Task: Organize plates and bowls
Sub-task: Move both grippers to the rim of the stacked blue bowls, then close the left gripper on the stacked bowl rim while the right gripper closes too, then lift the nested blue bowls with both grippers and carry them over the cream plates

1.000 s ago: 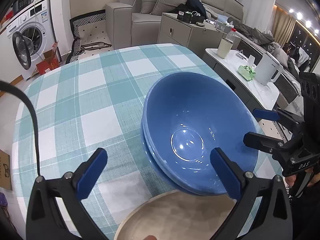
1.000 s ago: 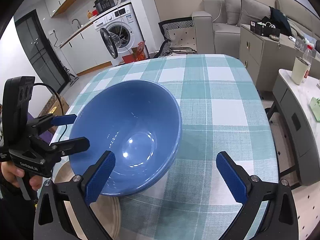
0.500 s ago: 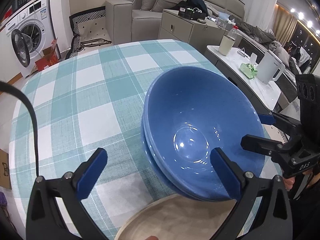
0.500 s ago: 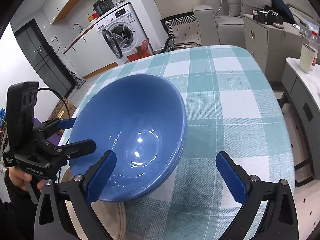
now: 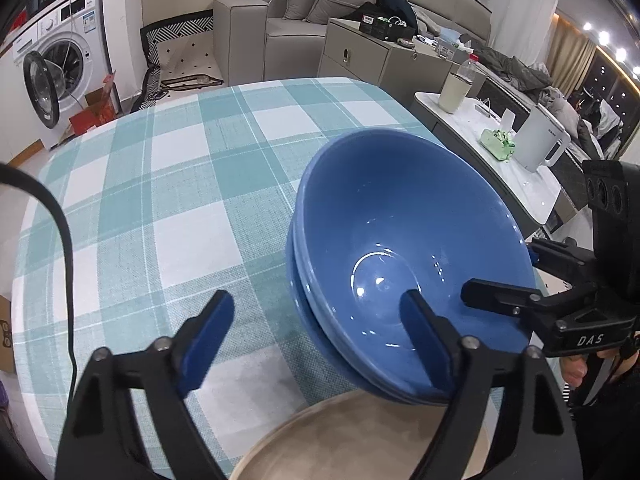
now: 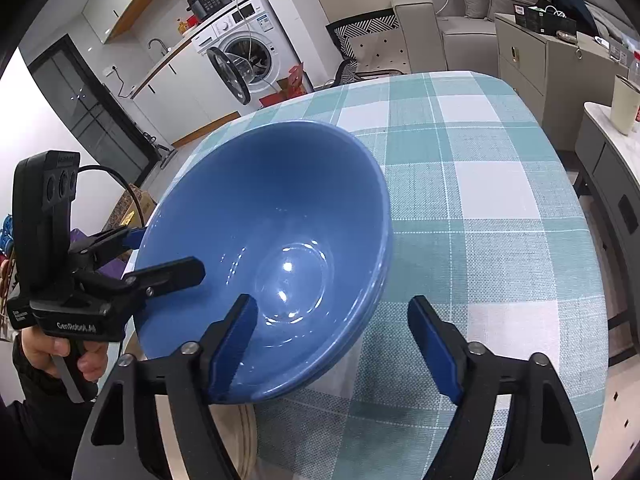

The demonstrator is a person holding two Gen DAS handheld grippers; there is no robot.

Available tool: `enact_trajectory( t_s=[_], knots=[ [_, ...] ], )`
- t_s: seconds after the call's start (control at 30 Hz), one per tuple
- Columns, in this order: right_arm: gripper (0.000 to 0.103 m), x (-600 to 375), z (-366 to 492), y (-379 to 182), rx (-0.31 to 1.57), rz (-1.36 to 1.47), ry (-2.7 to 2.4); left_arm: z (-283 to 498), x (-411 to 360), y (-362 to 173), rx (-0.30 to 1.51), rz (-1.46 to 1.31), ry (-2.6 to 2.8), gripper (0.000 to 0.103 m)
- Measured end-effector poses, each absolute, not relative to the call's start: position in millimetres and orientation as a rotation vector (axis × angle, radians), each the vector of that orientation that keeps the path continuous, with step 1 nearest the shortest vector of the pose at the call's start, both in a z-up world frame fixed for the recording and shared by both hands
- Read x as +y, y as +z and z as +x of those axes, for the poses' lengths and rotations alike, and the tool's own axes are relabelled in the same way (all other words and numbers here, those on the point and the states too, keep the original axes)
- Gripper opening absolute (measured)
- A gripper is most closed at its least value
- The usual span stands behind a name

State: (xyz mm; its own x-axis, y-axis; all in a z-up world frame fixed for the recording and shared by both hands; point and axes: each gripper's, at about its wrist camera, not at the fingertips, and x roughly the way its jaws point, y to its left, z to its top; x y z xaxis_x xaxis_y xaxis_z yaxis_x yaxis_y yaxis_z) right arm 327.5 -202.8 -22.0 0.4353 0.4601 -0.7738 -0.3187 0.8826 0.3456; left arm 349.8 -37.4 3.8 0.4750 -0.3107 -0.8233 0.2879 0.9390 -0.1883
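Note:
Two deep blue bowls (image 5: pixel 400 208) (image 6: pixel 272 200) sit nested on the teal checked tablecloth (image 5: pixel 168 208), leaning over the rim of a beige plate (image 5: pixel 352 440) (image 6: pixel 243 436) at the near edge. My left gripper (image 5: pixel 316 308) straddles the bowls' left rim, with one blue finger inside and the other outside over the cloth. Its jaws are closing, and the pads stand clear of the wall. My right gripper (image 6: pixel 333 308) straddles the opposite rim the same way, jaws closing, with a gap still showing. Each gripper also appears in the other's view, held by a hand.
The table's rounded right edge (image 6: pixel 592 264) drops off near the right gripper. Beyond it stands a white side table (image 5: pixel 532 196) with a kettle (image 5: pixel 540 144) and a cup (image 5: pixel 452 92). A grey sofa, a cabinet and a washing machine (image 6: pixel 244 56) lie past the far edge.
Both grippers' jaws have narrowed around the bowl rims in the last half second. The right gripper has sunk slightly toward the bowls. The bowls and plate have not moved.

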Motion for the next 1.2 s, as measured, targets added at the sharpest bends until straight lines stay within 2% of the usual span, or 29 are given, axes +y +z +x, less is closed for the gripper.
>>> enact_trajectory(
  t_s=[0.07, 0.27, 0.47, 1.2],
  knots=[
    [0.072, -199.9, 326.9, -21.7, 1.013, 0.149, 0.489, 349.8, -36.9, 3.7, 1.015, -0.029, -0.365, 0.069],
    [0.061, -195.2, 324.9, -19.6, 1.01, 0.134, 0.482, 348.9, -38.1, 5.6, 1.012, -0.041, -0.38, 0.054],
    [0.056, -192.6, 323.5, -17.9, 1.011, 0.116, 0.478, 348.1, -46.3, 6.8, 1.02, -0.019, -0.396, 0.041],
    [0.053, -187.5, 324.9, -15.1, 1.03, 0.068, 0.403, 348.3, -59.9, 10.3, 1.031, 0.036, -0.346, 0.039]
  ],
)
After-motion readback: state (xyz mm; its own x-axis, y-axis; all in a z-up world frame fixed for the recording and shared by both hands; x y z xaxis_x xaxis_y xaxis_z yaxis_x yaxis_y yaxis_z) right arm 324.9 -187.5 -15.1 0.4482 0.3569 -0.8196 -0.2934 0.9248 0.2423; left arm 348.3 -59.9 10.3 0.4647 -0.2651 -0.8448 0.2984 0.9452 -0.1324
